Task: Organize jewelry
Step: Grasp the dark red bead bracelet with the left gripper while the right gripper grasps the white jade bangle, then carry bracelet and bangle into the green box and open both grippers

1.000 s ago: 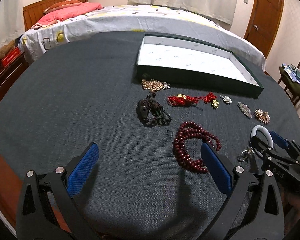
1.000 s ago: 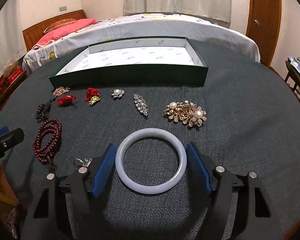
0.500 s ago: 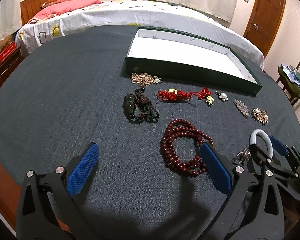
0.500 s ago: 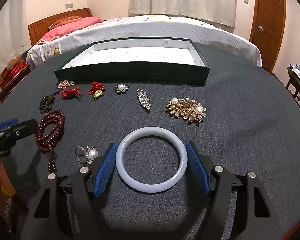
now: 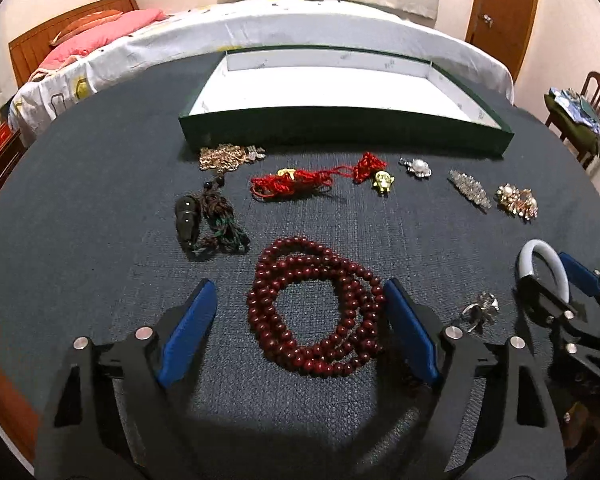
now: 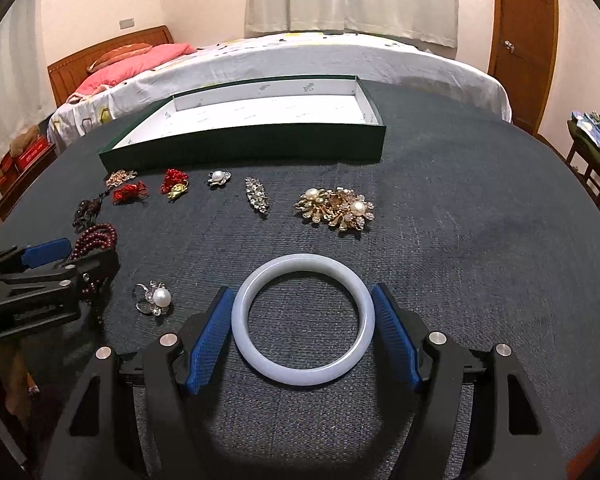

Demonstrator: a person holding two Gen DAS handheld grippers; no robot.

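light: warm, dim indoor | shadows: soft, near lens | edges – fisheye-bent, vignetted

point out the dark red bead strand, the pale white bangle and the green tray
dark red bead strand (image 5: 314, 312), left wrist view, on the looped beads at its right side
pale white bangle (image 6: 303, 376), right wrist view, on its near rim
green tray (image 6: 244, 148), right wrist view, on its front wall

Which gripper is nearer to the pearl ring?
Left. The left gripper, closing around the red beads, is just beside the pearl ring; the right gripper straddles the bangle, farther off.
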